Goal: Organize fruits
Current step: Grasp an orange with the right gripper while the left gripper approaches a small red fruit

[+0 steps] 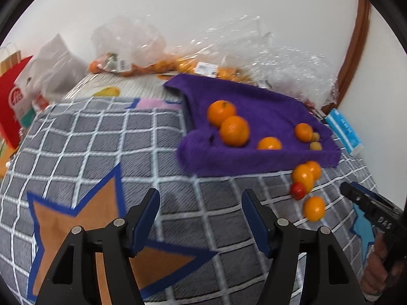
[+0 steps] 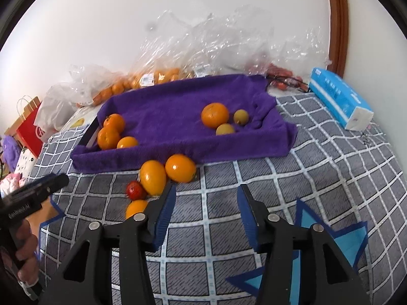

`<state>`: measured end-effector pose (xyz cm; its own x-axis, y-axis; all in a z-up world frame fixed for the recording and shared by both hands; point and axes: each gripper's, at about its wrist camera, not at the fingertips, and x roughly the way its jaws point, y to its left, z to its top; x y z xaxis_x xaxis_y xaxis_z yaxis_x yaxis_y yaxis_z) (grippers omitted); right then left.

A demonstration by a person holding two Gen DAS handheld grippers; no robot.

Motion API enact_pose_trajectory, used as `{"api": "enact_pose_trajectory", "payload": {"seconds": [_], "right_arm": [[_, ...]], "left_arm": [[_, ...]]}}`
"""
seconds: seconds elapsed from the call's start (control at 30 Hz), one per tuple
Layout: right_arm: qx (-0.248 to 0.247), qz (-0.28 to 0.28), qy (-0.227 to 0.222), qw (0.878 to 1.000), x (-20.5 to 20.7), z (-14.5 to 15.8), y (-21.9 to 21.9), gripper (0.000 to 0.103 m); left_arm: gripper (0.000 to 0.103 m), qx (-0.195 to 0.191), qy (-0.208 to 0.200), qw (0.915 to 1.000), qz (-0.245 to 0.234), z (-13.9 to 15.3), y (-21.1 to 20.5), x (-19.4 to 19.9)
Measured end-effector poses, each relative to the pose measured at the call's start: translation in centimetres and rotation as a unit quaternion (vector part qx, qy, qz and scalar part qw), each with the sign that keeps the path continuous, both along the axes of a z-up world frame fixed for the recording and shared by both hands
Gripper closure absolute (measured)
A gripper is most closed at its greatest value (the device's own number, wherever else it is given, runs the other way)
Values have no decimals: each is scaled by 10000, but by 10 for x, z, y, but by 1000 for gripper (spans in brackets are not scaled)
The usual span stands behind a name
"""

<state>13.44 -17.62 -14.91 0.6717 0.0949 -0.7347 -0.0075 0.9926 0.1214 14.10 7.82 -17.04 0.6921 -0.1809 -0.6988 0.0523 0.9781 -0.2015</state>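
1. Your left gripper (image 1: 201,218) is spread wide with nothing between its fingers, and it hovers over the checked cloth (image 1: 101,137).
2. Your right gripper (image 2: 206,213) is also spread wide and empty, low over the same cloth.
3. The purple tray (image 2: 178,106) already holds three oranges (image 2: 109,137) bunched at its left end. One more orange (image 2: 215,115) sits with two small yellow-green fruits (image 2: 241,117) toward its right end.
4. Four pieces remain loose on the cloth just in front of the tray. They are a round orange (image 2: 181,168), an oval one (image 2: 152,177), a small red fruit (image 2: 134,190) and a fourth orange (image 2: 136,208).
5. The pile lies ahead and to the left of your right gripper. Its left finger (image 2: 165,211) partly covers the fourth orange, so that one is nearest.
6. From the left gripper the same pile (image 1: 304,175) sits well off to the right, nearer the right gripper (image 1: 366,200) than your own fingers. The right hand is likely the better choice.
7. The oval orange's long axis runs roughly away from you, leaning slightly left. Closing across its narrow width should suit the fingers' present heading.
8. The fruits touch one another, so taking one may set its neighbours rolling.
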Motion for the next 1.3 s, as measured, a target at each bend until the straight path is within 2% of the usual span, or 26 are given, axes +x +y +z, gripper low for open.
{"api": "enact_pose_trajectory", "payload": {"seconds": [0.13, 0.23, 0.33, 0.63, 0.67, 0.7, 0.73, 0.83, 0.9, 1.0, 1.1, 1.2, 1.3], "right_arm": [[170, 113, 35, 9998, -6, -4, 4, 51], [249, 268, 93, 9993, -10, -5, 11, 51], [343, 474, 104, 9982, -13, -4, 21, 51], [183, 1022, 239, 9943, -2, -22, 58, 51], [138, 1057, 282, 9939, -1, -25, 61, 54], [56, 1074, 312, 9937, 0, -27, 63, 71], [-18, 1048, 315, 9940, 0, -27, 65, 71], [88, 1094, 167, 9938, -8, -20, 57, 71], [-27, 1054, -37, 9944, -13, -14, 50, 71], [-316, 847, -212, 9957, -18, -8, 33, 71], [-268, 599, -257, 9975, -22, -6, 4, 71], [-338, 369, -259, 9984, -22, -5, -19, 71], [-380, 265, -376, 9982, -25, -4, -37, 71]], "left_arm": [[39, -93, 143, 9997, -158, -10, 2, -5], [39, -255, -83, 9991, -319, -5, 3, -14], [39, -302, -64, 9988, -389, -5, 2, -17], [39, -429, 1, 9989, -205, -7, 9, -16], [39, -448, 16, 9988, -189, -8, 9, -15], [39, -476, 35, 9987, -176, -8, 10, -14], [39, -501, 45, 9986, -171, -9, 11, -14], [39, -535, 63, 9984, -161, -10, 12, -12], [39, -534, 82, 9984, -178, -10, 11, -12], [38, -515, 91, 9982, -279, -10, 7, -12], [39, -539, 135, 9977, -399, -10, 4, -12], [40, -731, 409, 9944, -646, -6, -7, -13], [40, -666, 206, 9939, -851, 8, -31, -17]]}}
